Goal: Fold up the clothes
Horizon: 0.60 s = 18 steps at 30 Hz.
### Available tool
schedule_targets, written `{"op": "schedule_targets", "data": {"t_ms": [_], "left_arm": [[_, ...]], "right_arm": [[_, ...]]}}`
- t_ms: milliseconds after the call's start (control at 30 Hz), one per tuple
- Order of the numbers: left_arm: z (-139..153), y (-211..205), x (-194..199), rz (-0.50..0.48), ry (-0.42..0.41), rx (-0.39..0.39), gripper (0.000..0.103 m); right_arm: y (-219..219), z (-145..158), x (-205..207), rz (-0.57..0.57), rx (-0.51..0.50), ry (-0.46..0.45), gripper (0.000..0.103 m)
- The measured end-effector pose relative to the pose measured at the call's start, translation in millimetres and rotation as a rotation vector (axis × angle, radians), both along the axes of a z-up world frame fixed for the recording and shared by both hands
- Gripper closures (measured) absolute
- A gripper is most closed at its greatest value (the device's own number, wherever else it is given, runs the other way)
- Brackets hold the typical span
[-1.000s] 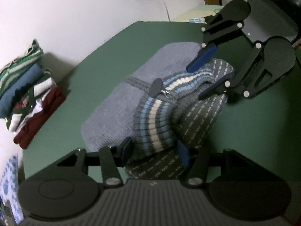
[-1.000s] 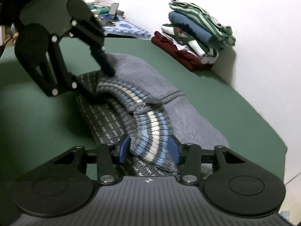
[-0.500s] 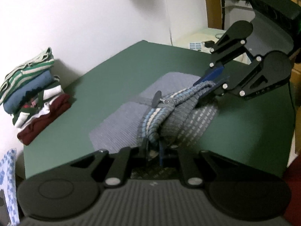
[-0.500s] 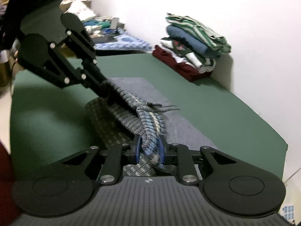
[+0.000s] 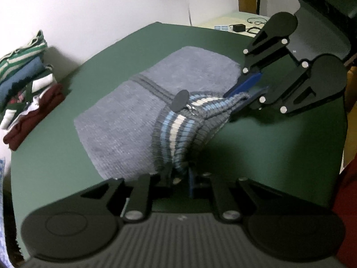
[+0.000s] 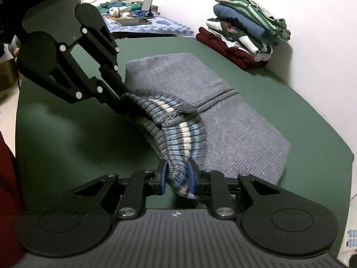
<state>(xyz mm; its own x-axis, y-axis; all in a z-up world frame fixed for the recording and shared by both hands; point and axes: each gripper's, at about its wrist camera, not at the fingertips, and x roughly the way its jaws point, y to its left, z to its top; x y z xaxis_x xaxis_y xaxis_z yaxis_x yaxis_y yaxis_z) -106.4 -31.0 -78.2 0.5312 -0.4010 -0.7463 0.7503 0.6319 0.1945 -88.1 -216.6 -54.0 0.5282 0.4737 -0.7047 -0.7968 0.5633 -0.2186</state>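
A grey knit sweater with a blue and cream striped hem band lies on the green table. My left gripper is shut on one end of the striped band. My right gripper is shut on the other end, and it shows in the left wrist view at the right. The band is stretched between the two grippers, just above the sweater's near edge. A dark zipper pull hangs at the band's middle. The sweater is folded into a rectangle.
A stack of folded clothes stands against the white wall at the table's far left, also in the right wrist view. A blue patterned cloth with a phone and small items lies beyond the table. The table's edge runs close behind both grippers.
Both grippers closed on the striped band and lifted it. They have now carried it over the patterned inner layer, which is covered. The band hangs lower than half a second ago.
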Motion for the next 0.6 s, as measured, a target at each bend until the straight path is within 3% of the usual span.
{"op": "schedule_targets", "data": {"t_ms": [133,233,333,433,600], "left_arm": [[14,4,-6,-0.020,0.010,-0.029,0.085],[39,14,-8,0.004,-0.024,-0.078,0.071],[63,24,5,0.059,-0.049,-0.183,0.058],[74,24,30,0.135,-0.065,-0.262,0.054],[42,-6,77,0.325,-0.037,-0.169,0.052]], "right_arm": [[2,0,-2,-0.002,-0.003,-0.019,0.074],[1,2,-2,-0.027,0.021,-0.007,0.072],[1,2,-1,-0.053,0.044,0.010,0.068],[0,2,0,-0.079,0.067,0.027,0.066],[-2,3,1,-0.123,0.106,0.056,0.061]]}}
